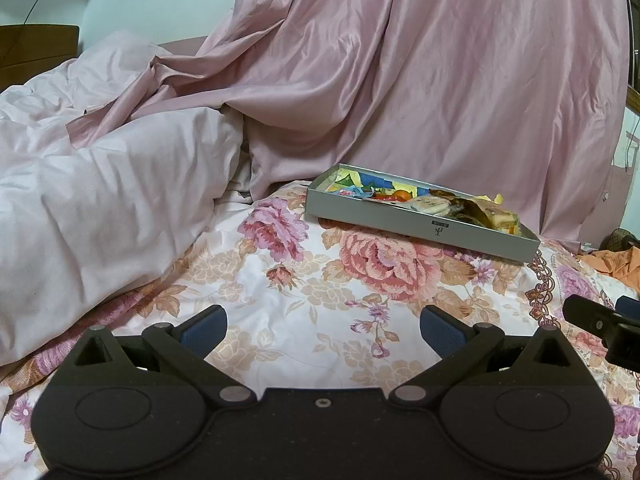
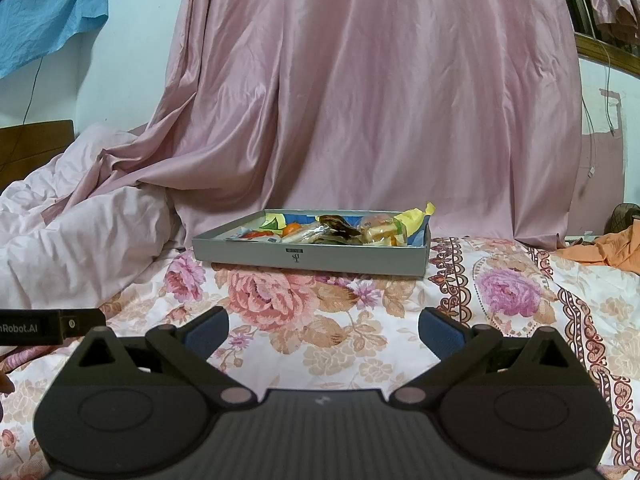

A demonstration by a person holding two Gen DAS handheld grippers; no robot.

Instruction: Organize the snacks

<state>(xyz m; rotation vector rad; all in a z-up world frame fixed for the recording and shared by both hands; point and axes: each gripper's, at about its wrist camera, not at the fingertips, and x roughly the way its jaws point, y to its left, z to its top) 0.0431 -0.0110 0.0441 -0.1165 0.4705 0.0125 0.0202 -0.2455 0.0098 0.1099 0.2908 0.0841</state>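
Note:
A shallow grey box (image 1: 420,228) (image 2: 312,258) lies on the floral bedsheet, ahead and right of the left gripper and straight ahead of the right one. It holds several wrapped snacks (image 1: 436,202) (image 2: 340,230) over yellow and blue paper. My left gripper (image 1: 323,330) is open and empty, low over the sheet, short of the box. My right gripper (image 2: 323,330) is open and empty, also short of the box. Part of the right gripper shows at the right edge of the left wrist view (image 1: 600,324).
A pale pink duvet (image 1: 100,208) (image 2: 72,232) is heaped at the left. A pink satin curtain (image 1: 400,60) (image 2: 360,80) hangs behind the box. An orange cloth (image 1: 616,264) (image 2: 604,248) lies at the far right. The floral sheet (image 1: 320,292) (image 2: 400,320) spreads before the box.

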